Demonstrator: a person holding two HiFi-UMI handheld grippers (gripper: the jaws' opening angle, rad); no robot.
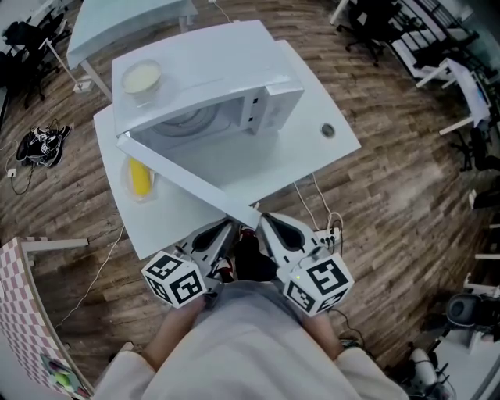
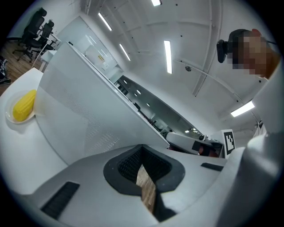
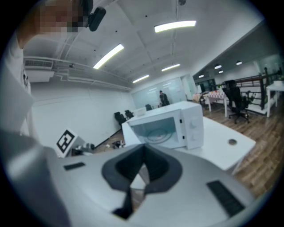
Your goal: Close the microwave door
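Note:
A white microwave [image 1: 205, 92] stands on a white table [image 1: 312, 156]; its cavity and glass turntable show. Its door [image 1: 191, 176] is swung wide open, hinged at the left, with the free end near the table's front edge. My left gripper [image 1: 231, 225] and right gripper [image 1: 262, 220] are side by side just below that free end, both shut and holding nothing. In the left gripper view the door [image 2: 88, 111] fills the left side, close above my left gripper [image 2: 142, 150]. The right gripper view shows the microwave [image 3: 166, 126] ahead of my right gripper [image 3: 143, 153].
A bowl [image 1: 142, 76] sits on top of the microwave. A yellow corn cob [image 1: 140, 178] lies on a plate left of the door. Cables [image 1: 324, 211] hang off the table's front edge. Another table [image 1: 125, 23] and office chairs [image 1: 375, 27] stand beyond.

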